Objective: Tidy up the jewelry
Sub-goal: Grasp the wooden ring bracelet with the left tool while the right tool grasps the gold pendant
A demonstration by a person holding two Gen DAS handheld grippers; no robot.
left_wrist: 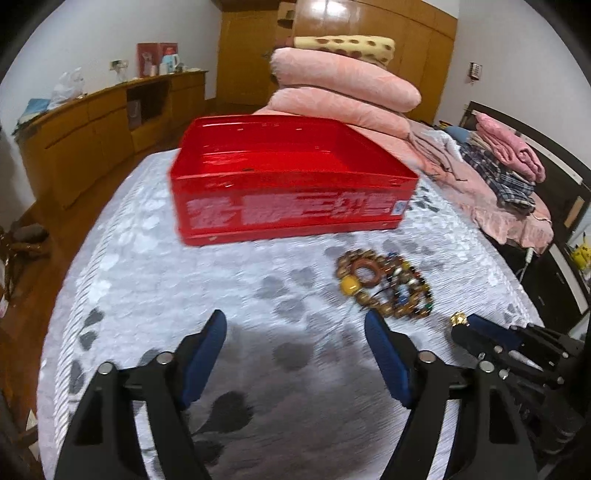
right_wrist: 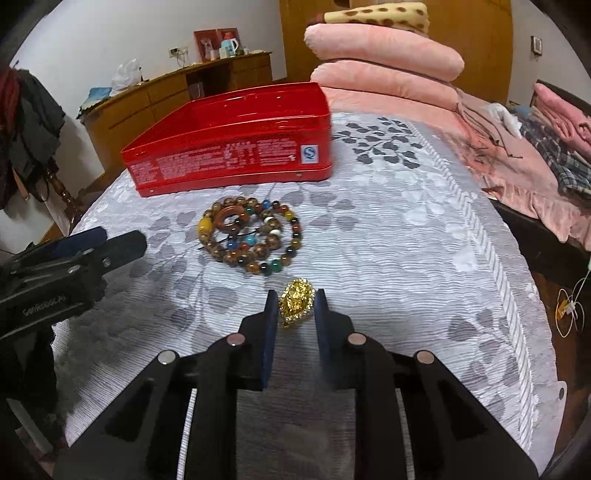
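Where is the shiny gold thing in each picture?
Left wrist view: the gold ornament is only a tiny bit, low on the right, at the tip of the right tongs.
Right wrist view: the gold ornament is near the middle, between the two pads of the right tongs.
Shared landmark: the pile of bead bracelets, lying in front of the red tin.

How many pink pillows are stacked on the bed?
3 pink pillows, one on top of another behind the red tin: top, middle, bottom. A spotted yellow blanket lies on top; more may be hidden.
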